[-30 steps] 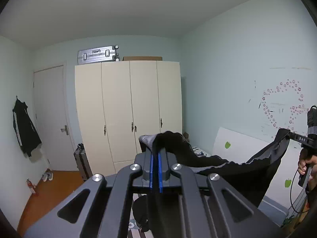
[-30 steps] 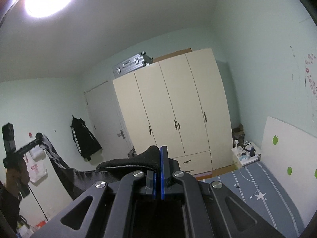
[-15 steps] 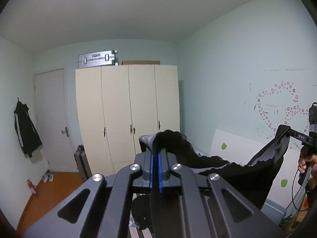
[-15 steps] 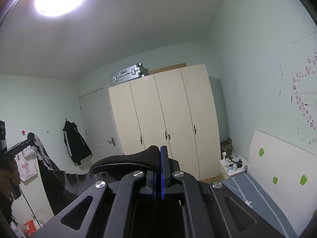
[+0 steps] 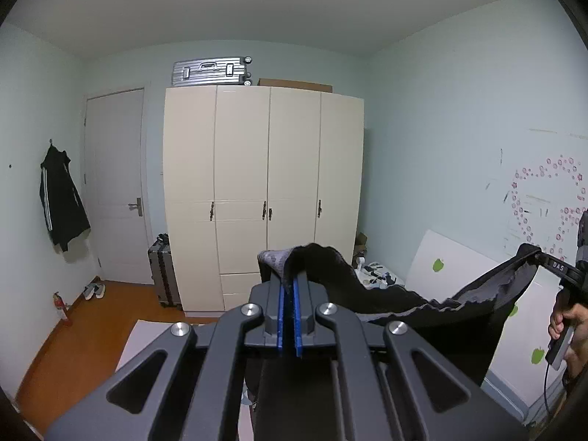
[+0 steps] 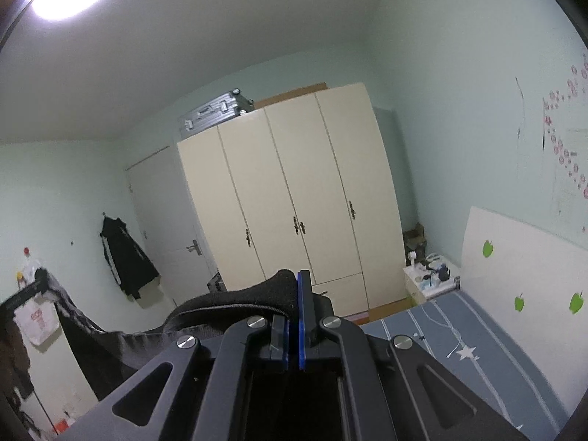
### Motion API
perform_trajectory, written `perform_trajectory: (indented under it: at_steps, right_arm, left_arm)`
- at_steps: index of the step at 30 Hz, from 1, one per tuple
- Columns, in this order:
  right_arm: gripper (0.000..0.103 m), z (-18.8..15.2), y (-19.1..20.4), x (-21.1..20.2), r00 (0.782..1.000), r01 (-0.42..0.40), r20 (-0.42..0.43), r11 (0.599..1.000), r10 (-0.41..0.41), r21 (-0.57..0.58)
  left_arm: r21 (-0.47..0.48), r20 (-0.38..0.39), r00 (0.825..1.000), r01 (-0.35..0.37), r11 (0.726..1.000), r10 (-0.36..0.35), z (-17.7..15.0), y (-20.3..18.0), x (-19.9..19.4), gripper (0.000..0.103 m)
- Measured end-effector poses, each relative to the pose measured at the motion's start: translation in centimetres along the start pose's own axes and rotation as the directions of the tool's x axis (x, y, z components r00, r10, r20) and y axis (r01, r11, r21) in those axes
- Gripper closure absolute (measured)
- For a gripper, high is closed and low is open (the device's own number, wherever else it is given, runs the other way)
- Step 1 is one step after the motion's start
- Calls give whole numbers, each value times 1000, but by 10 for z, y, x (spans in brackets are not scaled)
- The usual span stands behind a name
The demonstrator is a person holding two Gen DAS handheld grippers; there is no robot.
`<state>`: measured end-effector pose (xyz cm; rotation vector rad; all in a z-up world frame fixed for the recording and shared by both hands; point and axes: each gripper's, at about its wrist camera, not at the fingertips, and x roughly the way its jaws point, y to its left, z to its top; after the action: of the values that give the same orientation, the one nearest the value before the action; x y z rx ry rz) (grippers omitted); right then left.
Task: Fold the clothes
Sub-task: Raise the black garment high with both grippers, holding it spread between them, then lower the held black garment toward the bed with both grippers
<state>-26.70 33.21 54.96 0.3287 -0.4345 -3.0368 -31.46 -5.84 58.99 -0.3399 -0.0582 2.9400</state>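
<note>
Garment (image 5: 422, 303), black with a grey inner edge, hangs stretched in the air between both tools: left gripper (image 5: 290, 286) is clamped on one corner, right gripper (image 6: 294, 294) is clamped on the other, above the star-patterned bed (image 6: 477, 349)

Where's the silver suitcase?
The silver suitcase lies flat on top of the cream wardrobe, at its left end beside a brown box, in both wrist views.
</note>
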Motion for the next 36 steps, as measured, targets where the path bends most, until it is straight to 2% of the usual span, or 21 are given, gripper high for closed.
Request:
perform_trajectory:
  at_steps: [6,15,21,25,28,30,33,36]
  right_arm:
    - [100,-2,10,-15,1000,-8,28,1000,8,1]
    - [100,-2,27,-112,993,-63,94,997,67,-53]
    - [100,7,39,-198,979,-93,176,992,106,-79]
    - [100,22,53,-254,961,-93,248,989,120,-119]
    - [100,31,63,-278,950,-83,285,985,125,-153]
    - [100,36,66,-277,951,-71,286,984,115,-161]
    - [100,41,63,-259,965,-63,245,988,97,-142]
    - [100,32,48,-211,984,-45,166,992,64,-118]
  left_arm:
    - [27,50,999,12,1000,-14,1,-5,-37,101]
    - [40,152,985,69,997,-74,9,-13,-145,101]
    - [87,259,958,106,990,-126,32,-32,-230,101]
    - [100,307,941,118,988,-144,51,-42,-261,101]
    - [81,303,942,126,989,-145,59,-42,-259,101]
    - [67,281,950,126,990,-140,62,-41,-249,101]
    - [47,220,968,111,993,-118,59,-37,-215,101]
    - [32,149,985,83,996,-87,44,-31,-167,101]
